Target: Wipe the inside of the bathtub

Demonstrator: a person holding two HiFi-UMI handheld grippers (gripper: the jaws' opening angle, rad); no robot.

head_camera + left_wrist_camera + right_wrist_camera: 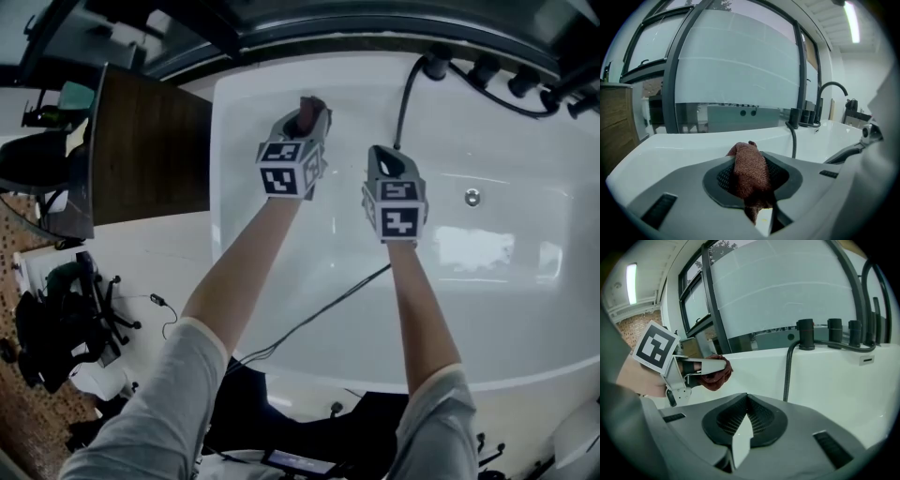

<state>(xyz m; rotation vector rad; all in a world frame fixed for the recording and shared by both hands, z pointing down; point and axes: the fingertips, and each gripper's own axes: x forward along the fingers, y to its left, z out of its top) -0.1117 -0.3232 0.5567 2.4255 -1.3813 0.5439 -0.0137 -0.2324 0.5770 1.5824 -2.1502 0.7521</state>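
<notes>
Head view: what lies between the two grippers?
Nothing but bare bathtub wall between left gripper, shut on the cloth, and right gripper, per head view.

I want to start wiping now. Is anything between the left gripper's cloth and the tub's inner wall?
Nothing visible: the cloth in the left gripper faces bare bathtub wall. The black hose runs off to its right.

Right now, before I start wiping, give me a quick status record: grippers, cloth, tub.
left gripper: shut on the brown cloth
right gripper: shut, nothing between the jaws
position: both held over the inside of the white bathtub
cloth contact with tub: cannot tell
black hose: runs from the far rim down into the tub, passing by the right gripper
</notes>
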